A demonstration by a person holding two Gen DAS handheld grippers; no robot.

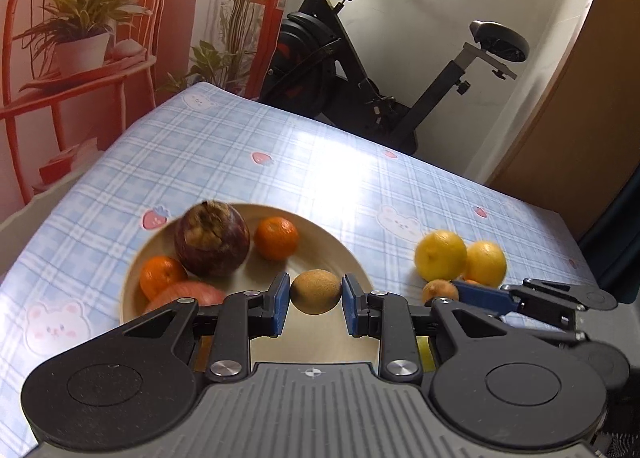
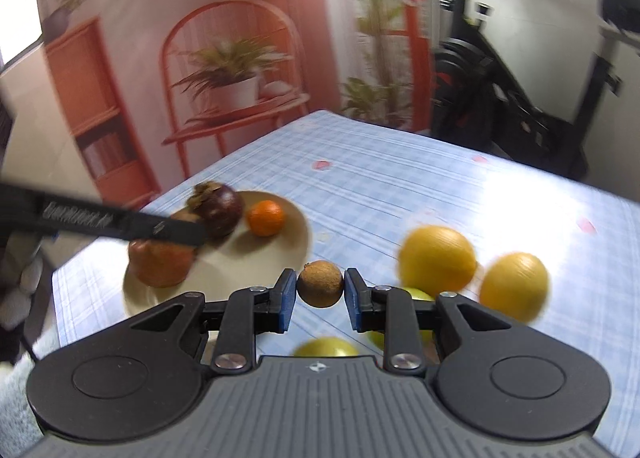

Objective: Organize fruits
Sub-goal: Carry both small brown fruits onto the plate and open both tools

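My left gripper (image 1: 316, 292) is clamped on a kiwi (image 1: 315, 291), pads pressing both ends, held above the near rim of the beige plate (image 1: 316, 242). My right gripper (image 2: 320, 290) is pinched on a second brown kiwi (image 2: 320, 284), over the blue checked tablecloth (image 2: 380, 178), right of the plate. The plate holds a mangosteen (image 1: 212, 242), two tangerines (image 1: 277, 238) and an apple (image 1: 188, 295). Two lemons (image 1: 440, 256) sit on the cloth to the right.

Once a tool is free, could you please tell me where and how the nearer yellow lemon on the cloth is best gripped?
Grip the nearer lemon across its narrow middle, coming down from above. It lies on its side on the tablecloth with its long axis across the right wrist view, and the second lemon sits close beside it, so a sideways approach looks crowded.
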